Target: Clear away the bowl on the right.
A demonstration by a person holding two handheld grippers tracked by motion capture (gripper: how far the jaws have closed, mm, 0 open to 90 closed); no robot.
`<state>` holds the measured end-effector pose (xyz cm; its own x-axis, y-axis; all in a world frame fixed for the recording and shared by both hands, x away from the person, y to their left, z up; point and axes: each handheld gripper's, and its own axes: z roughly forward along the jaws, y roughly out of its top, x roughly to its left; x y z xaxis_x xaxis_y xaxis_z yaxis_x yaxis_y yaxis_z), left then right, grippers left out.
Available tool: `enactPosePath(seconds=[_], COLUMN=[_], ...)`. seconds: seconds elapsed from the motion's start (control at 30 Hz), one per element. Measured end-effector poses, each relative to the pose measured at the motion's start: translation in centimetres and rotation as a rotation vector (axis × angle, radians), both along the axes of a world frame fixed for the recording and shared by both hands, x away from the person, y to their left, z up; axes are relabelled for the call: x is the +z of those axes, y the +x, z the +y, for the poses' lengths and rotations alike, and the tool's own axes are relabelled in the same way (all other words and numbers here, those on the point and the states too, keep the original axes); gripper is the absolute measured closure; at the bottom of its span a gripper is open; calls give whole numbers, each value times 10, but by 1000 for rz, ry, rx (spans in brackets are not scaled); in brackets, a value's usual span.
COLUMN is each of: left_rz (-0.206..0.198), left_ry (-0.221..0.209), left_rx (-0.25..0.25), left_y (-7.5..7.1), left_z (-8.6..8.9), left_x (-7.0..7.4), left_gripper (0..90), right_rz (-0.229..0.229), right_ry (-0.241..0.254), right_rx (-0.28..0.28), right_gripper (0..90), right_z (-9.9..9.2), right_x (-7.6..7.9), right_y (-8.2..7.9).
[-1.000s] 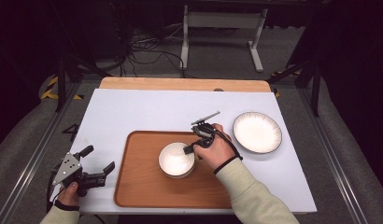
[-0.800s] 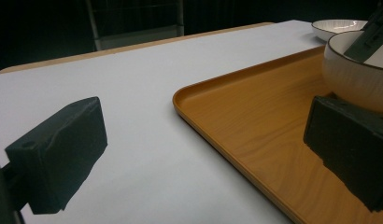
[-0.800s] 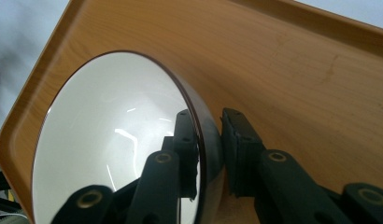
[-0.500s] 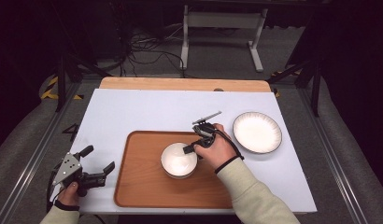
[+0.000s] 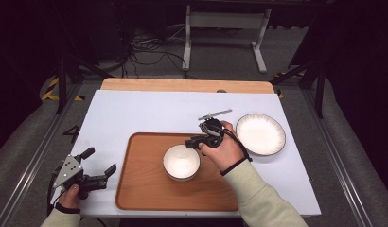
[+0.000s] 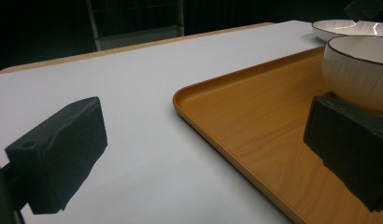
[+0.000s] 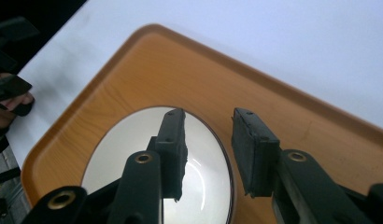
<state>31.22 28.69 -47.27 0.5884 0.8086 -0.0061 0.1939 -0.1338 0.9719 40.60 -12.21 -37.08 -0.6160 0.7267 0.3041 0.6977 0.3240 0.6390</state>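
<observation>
A white bowl (image 5: 181,162) (image 7: 129,154) stands on the wooden tray (image 5: 145,189) (image 7: 147,70), right of the tray's middle. My right gripper (image 5: 191,142) (image 7: 208,126) is open at the bowl's far right rim. One jaw is inside the bowl and the other outside, and the gap between them is wider than the rim. My left gripper (image 5: 101,160) (image 6: 203,149) is held open and empty at the table's front left, just left of the tray (image 6: 255,116). In the left gripper view the bowl (image 6: 358,70) rises behind the right jaw.
A white plate (image 5: 260,134) (image 6: 348,28) with a dark rim lies on the white table (image 5: 135,113) right of the tray. A wooden strip (image 5: 182,85) runs along the table's far edge. Metal rails flank both sides.
</observation>
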Motion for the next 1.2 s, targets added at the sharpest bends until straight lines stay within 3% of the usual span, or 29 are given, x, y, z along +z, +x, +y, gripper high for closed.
enactPosePath(seconds=[0.2,0.4,0.6,0.73,1.2], left_rz=[1,1,1,2,2], left_ry=[1,1,3,5,5], left_rx=[0,1,-1,-3,-3], left_y=[0,0,0,0,0], left_z=[0,0,0,0,0], left_x=[0,0,0,0,0], left_gripper=[3,3,3,3,3], right_rz=[-110,-174,-312,-402,-611], right_ry=[46,73,114,113,175], right_rx=[20,39,64,87,137], right_gripper=[643,657,601,544,426], right_z=[-6,-12,-22,-26,-37], right_x=[8,13,17,18,15], right_y=[-8,-14,-21,-25,-39])
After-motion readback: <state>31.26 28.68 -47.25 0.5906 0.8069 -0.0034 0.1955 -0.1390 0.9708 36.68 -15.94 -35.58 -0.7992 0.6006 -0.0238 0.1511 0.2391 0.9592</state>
